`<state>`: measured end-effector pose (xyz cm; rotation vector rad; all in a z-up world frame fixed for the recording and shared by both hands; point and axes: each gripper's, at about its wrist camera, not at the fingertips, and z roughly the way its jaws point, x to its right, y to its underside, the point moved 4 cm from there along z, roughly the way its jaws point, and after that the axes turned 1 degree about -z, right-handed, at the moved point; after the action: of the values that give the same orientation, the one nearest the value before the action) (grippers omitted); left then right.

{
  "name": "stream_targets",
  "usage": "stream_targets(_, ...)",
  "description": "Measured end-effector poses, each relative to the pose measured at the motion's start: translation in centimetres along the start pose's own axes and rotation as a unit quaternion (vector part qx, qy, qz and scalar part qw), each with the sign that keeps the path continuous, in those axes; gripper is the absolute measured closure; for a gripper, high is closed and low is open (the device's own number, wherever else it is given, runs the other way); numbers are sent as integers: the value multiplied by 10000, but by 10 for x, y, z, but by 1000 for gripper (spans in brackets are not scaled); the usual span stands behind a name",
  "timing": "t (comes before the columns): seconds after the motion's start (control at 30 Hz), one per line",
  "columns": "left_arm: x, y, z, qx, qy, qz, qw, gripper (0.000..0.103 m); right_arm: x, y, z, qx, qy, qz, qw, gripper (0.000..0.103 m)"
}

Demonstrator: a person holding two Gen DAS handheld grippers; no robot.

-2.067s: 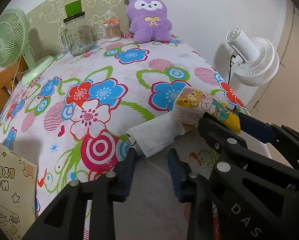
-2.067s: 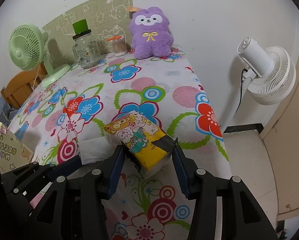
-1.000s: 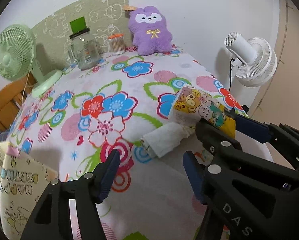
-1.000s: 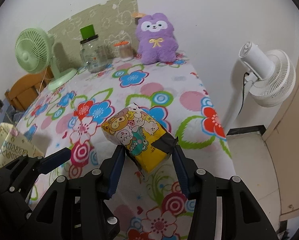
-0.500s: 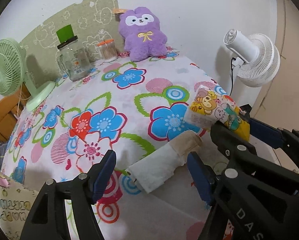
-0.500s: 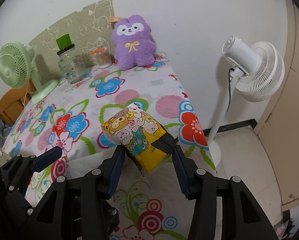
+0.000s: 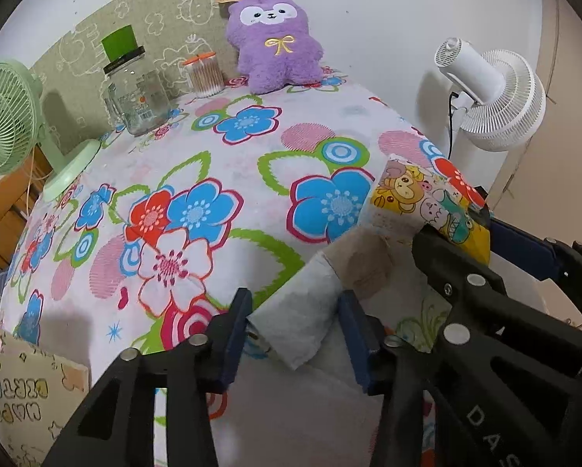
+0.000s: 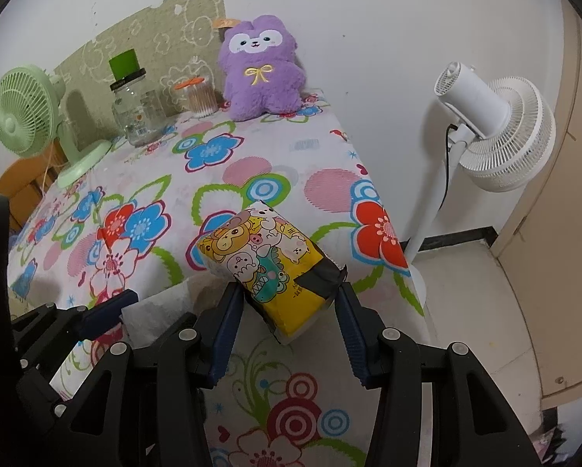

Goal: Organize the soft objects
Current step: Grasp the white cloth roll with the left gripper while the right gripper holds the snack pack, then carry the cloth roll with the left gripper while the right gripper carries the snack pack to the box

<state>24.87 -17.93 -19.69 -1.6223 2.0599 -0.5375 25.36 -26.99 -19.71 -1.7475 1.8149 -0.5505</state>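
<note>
My left gripper (image 7: 292,321) is shut on a white paper-towel roll (image 7: 306,317) with a brown cardboard core, held at the near edge of the flowered table (image 7: 213,163). My right gripper (image 8: 287,307) is shut on a yellow cartoon-print tissue pack (image 8: 269,260), held above the same edge; the pack also shows in the left wrist view (image 7: 419,202). The roll shows low in the right wrist view (image 8: 162,311). A purple plush toy (image 7: 273,39) sits upright against the back wall.
A glass jar with a green lid (image 7: 135,89) and a cotton-swab jar (image 7: 204,74) stand at the back. A green desk fan (image 7: 2,116) is at the left, a white standing fan (image 8: 493,128) on the right. A patterned paper bag (image 7: 22,397) is at lower left.
My left gripper moved forward around the paper-towel roll and its fingers closed on it. The right gripper keeps holding the tissue pack and has shifted little.
</note>
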Motion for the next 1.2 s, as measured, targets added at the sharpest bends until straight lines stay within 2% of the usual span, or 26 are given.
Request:
stream_targets(0.13, -3, 8, -5, -61, 69, -52, 9999, 76, -5, 6, -5, -31, -6, -36, 10000, 51)
stream_targets(0.33, -8, 20, -17, -32, 79, -133, 9999, 83, -14, 15, -14, -49, -22, -88, 9999, 51)
stream_targets(0.87, -33, 41, -76, 472, 153, -374, 9981, 84, -47, 24, -67, 239, -119, -224, 9994, 51)
stream_targets(1.2, -51, 53, -120, 785, 177, -458, 9957, 84, -71, 27, -116, 543, 16, -365, 9979, 51)
